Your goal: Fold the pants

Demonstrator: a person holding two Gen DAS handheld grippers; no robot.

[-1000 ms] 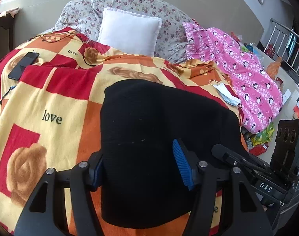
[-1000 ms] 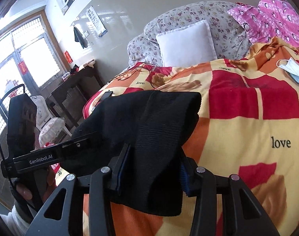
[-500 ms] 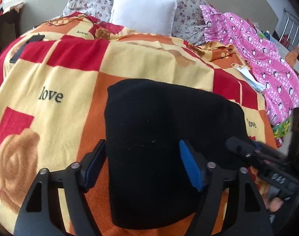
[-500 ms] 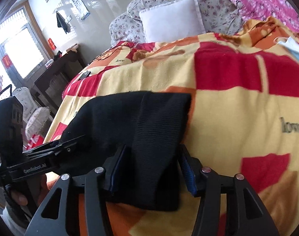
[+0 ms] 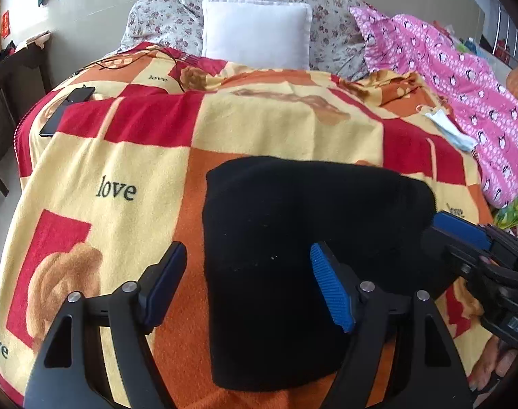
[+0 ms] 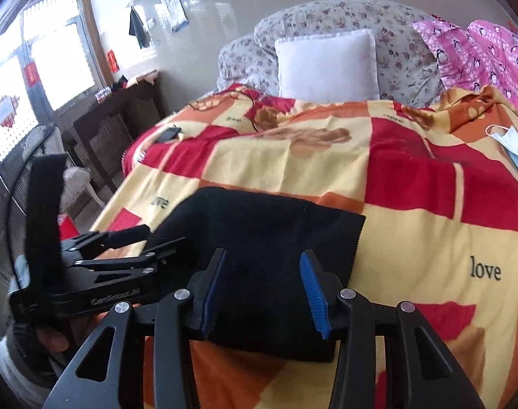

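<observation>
Folded black knit pants [image 5: 303, 255] lie flat on the checked red, yellow and orange fleece blanket [image 5: 122, 156], below the white square pillow [image 5: 255, 30]. Left gripper [image 5: 248, 286] spreads wide over the pants, holding nothing. Right gripper [image 6: 262, 293] likewise gapes above them, empty.

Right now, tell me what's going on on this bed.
A person with a handheld claw in each hand is folding black pants on a checkered "love" blanket. The pants lie folded into a flat rectangle. The left claw and the right claw are both open over the near edge, gripping nothing.
</observation>
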